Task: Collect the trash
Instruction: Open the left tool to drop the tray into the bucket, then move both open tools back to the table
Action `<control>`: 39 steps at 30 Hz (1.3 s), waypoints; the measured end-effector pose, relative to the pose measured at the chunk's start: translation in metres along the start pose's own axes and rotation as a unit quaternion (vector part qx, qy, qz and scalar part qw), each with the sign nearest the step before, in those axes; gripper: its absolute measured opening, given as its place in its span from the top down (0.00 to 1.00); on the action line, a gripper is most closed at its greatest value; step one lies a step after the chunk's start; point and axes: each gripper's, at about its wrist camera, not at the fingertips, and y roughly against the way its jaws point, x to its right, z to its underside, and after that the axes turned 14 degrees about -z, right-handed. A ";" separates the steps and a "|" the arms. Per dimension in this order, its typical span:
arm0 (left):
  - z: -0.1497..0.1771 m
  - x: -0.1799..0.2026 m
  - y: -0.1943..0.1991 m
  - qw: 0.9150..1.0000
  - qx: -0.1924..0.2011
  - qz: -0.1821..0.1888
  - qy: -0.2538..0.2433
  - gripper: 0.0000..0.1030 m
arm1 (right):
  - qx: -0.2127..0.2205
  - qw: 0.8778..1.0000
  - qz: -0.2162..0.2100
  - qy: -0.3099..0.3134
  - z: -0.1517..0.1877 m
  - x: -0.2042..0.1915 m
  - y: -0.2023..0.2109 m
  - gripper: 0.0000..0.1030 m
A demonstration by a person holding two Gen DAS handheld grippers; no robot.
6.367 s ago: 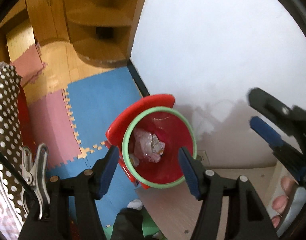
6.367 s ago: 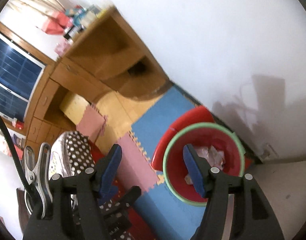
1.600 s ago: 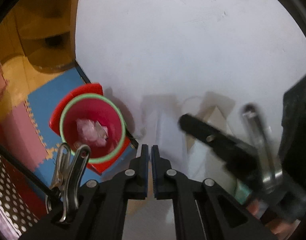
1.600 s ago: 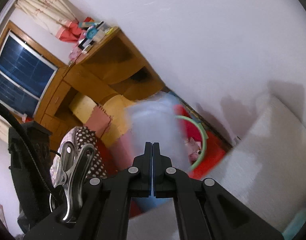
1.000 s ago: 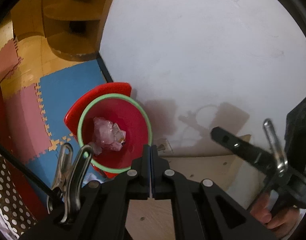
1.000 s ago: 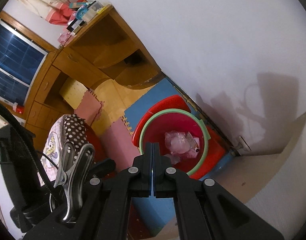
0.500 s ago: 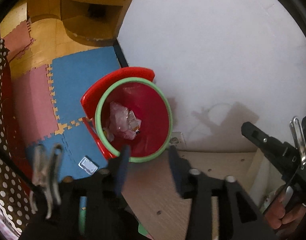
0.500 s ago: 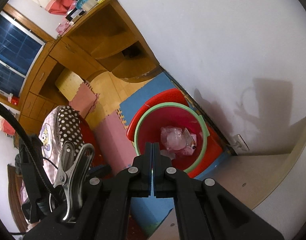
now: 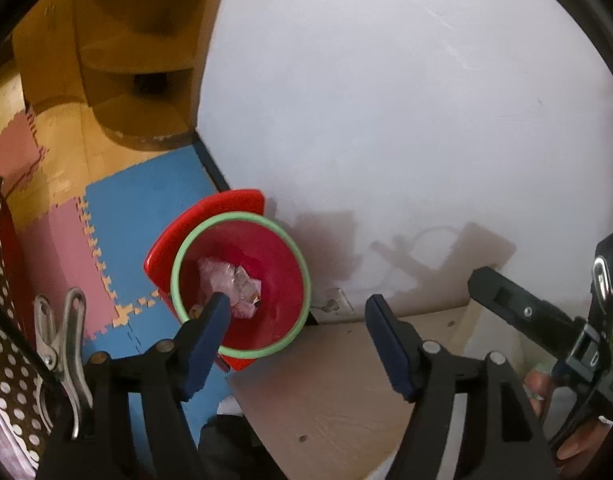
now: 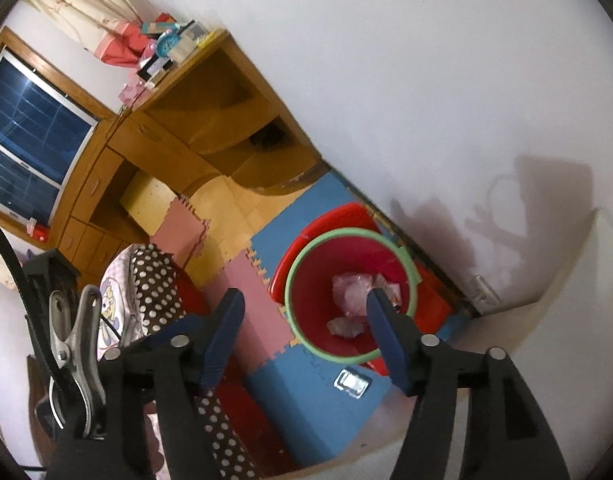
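A red bin with a green rim [image 9: 294, 258] stands on the floor against the white wall, with crumpled clear and pink wrappers [image 9: 230, 288] inside. It also shows in the right wrist view [image 10: 306, 264] with the wrappers [image 10: 354, 288] in it. My left gripper [image 9: 296, 330] is open and empty above the bin and the wooden table's edge [image 9: 346, 400]. My right gripper [image 10: 304, 322] is open and empty above the bin. The right gripper's body [image 9: 546, 320] shows at the right of the left wrist view.
Blue and pink foam mats [image 10: 266, 280] cover the floor. A small silvery packet [image 10: 351, 384] lies on the blue mat by the bin. A wooden corner shelf unit [image 10: 226, 128] stands along the wall. A dotted cloth [image 10: 158, 280] lies at the left.
Both grippers were shut a second ago and now stand open and empty. Both views have shifted a little over the bin.
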 end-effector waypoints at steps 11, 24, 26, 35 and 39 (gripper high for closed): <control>0.004 0.072 0.039 0.997 0.023 0.012 -0.072 0.28 | 0.056 0.998 0.015 -0.020 0.009 0.011 0.077 0.35; 0.051 0.164 0.045 0.981 0.000 0.050 -0.186 0.28 | 0.122 0.987 0.075 -0.076 0.060 0.041 0.166 0.35; 0.058 0.174 0.045 0.979 -0.006 0.060 -0.197 0.28 | 0.131 0.984 0.096 -0.077 0.072 0.046 0.184 0.35; 0.113 0.226 0.039 0.955 -0.099 0.150 -0.236 0.28 | 0.174 0.954 0.222 -0.097 0.119 0.101 0.282 0.35; 0.134 0.246 0.040 0.949 -0.122 0.164 -0.240 0.27 | 0.148 0.951 0.258 -0.086 0.126 0.135 0.298 0.35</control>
